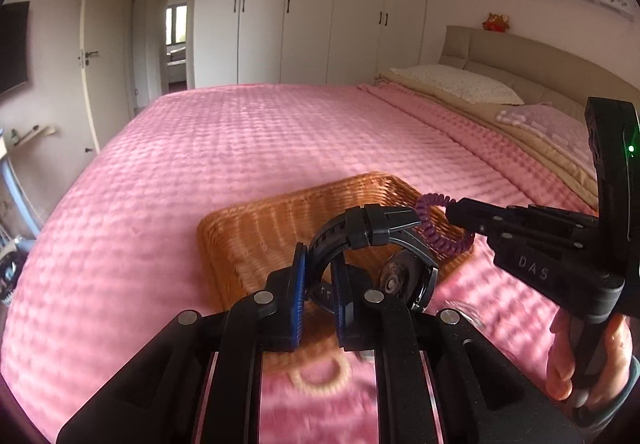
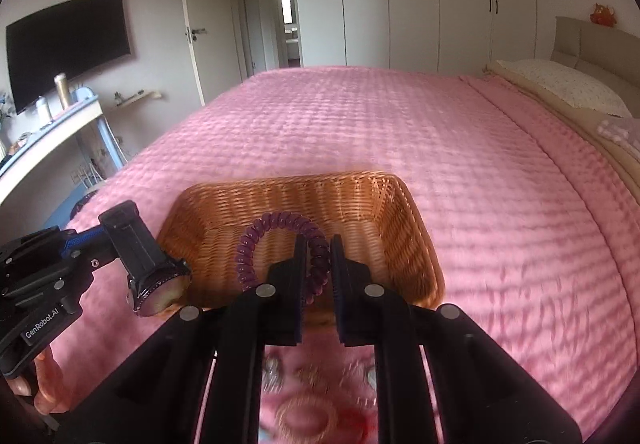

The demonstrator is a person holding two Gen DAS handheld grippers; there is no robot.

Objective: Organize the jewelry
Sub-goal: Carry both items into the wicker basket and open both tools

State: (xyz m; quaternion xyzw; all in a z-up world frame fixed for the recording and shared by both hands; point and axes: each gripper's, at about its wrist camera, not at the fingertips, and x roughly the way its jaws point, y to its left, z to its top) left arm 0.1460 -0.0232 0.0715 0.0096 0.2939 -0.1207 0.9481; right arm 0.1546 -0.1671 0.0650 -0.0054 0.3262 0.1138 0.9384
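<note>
Left hand-held gripper [image 1: 320, 294] clamps watch [image 1: 372, 252] strap; right hand-held gripper [image 2: 319, 276] pinches coil bracelet [image 2: 280, 248]. Both held above basket [image 2: 224, 204] for drop-in.

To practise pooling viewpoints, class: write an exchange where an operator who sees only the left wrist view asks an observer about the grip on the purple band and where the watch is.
Operator: How is the purple band held?
Observer: The right gripper pinches one side of the purple coil band; the free loop arcs over the wicker basket.
Operator: Where does my watch sit?
Observer: The watch, held in the left gripper, hangs by the basket's near left corner, face tilted downward.
</note>
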